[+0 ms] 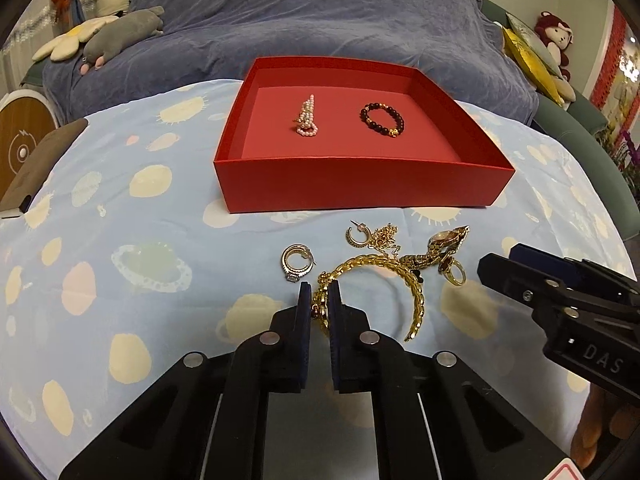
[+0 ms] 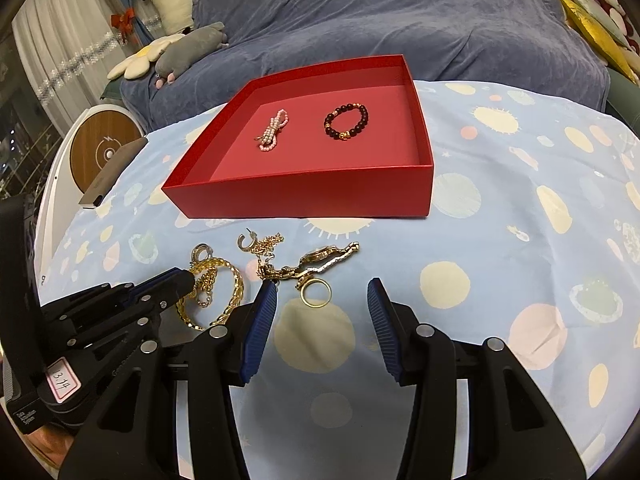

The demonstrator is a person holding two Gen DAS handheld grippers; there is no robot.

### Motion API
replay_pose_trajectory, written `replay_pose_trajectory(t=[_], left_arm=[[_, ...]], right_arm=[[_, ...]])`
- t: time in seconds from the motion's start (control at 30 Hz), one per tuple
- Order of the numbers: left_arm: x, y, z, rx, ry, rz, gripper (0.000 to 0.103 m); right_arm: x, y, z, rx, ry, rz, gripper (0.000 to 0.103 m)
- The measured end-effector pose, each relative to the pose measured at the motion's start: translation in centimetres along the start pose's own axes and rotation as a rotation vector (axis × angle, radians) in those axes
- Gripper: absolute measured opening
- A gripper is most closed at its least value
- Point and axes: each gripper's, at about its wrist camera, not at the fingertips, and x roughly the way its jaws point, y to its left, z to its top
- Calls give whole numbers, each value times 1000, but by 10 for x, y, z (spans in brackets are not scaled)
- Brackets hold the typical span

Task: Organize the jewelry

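An open red box (image 1: 360, 184) (image 2: 304, 196) on the blue patterned cloth holds a pearl bracelet (image 1: 306, 120) (image 2: 274, 130) and a dark bead bracelet (image 1: 382, 119) (image 2: 346, 122). In front of it lie silver rings (image 1: 296, 264), a hoop earring (image 1: 354, 236), a thin chain (image 1: 386, 236), a gold watch (image 1: 444, 242) (image 2: 324, 256) and a gold ring (image 1: 456, 274) (image 2: 316, 294). My left gripper (image 1: 320, 300) (image 2: 188, 280) is shut on the left end of a gold link bracelet (image 1: 416, 300) (image 2: 236, 292). My right gripper (image 2: 322, 304) (image 1: 504, 260) stands open, the gold ring just ahead of its fingertips.
Behind the table is a sofa under a blue blanket (image 1: 320, 20) with plush toys (image 1: 120, 34) at both ends. A brown flat object (image 1: 36, 168) lies at the table's left edge beside a round wooden-faced device (image 2: 106, 148). Bare cloth spreads left and right of the jewelry.
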Motion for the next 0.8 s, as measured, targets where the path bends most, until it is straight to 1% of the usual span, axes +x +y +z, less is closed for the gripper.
replay_pose_trajectory(t=[0.2,0.27,0.53,0.73,0.8], left_arm=[[-13,8,1,-16,-12,-14,6],[-16,11,1,-20,-16,-12,6],[-22,26,1,-51,-20,-2,6],[-25,33,-2,-73,-11,-34,6],[-24,33,-4,-70,0,-35,6]], right_arm=[[14,-1,4,41,25,28,46],[20,-1,5,49,33,39,43],[41,-1,9,68,47,32,40],[44,1,11,62,34,27,39],[44,3,11,50,26,22,30]])
